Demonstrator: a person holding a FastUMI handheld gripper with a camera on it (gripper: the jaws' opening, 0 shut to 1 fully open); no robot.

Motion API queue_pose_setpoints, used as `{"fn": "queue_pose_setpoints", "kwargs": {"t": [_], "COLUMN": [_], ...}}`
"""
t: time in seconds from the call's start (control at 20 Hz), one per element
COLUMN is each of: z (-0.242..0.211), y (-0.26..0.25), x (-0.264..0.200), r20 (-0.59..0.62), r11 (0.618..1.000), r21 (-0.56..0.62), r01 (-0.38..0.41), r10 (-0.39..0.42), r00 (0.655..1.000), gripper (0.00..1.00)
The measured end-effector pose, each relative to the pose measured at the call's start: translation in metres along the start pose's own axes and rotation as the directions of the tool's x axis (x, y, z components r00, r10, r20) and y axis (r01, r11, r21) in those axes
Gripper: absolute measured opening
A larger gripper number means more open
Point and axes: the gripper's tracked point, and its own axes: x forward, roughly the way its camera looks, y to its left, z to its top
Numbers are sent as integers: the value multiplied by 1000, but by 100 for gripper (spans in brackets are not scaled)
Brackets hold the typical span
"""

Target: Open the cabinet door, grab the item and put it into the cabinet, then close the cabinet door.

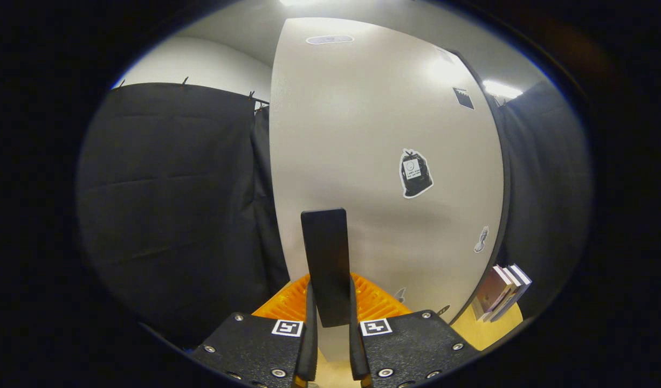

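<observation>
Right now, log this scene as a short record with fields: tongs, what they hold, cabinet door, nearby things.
tongs: shut, both fingers pressing on the black handle
held thing: black handle, a flat upright bar standing between the fingers
cabinet door: white door just beyond the handle, with stickers on its face
sticker: black bag-shaped sticker on the door
books: small stack leaning beside the door's far edge, on a wooden surface
orange thing: ribbed orange piece behind the handle; what it is, unclear
</observation>
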Motion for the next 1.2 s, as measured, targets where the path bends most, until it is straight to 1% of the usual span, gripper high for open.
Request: {"fn": "queue_pose_setpoints", "kwargs": {"t": [0.35, 0.75, 1.2], "z": [1, -3, -3], "y": [-7, -34, -67], "x": [-34, -71, -122], "r20": [-14, -10, -10], "r11": [1000, 999, 999], "r21": [2, 24, 38], "r01": [-18, -21, 31], "r10": [18, 21, -31], "r00": [1000, 1000, 999], "gripper": [25, 24, 24]}}
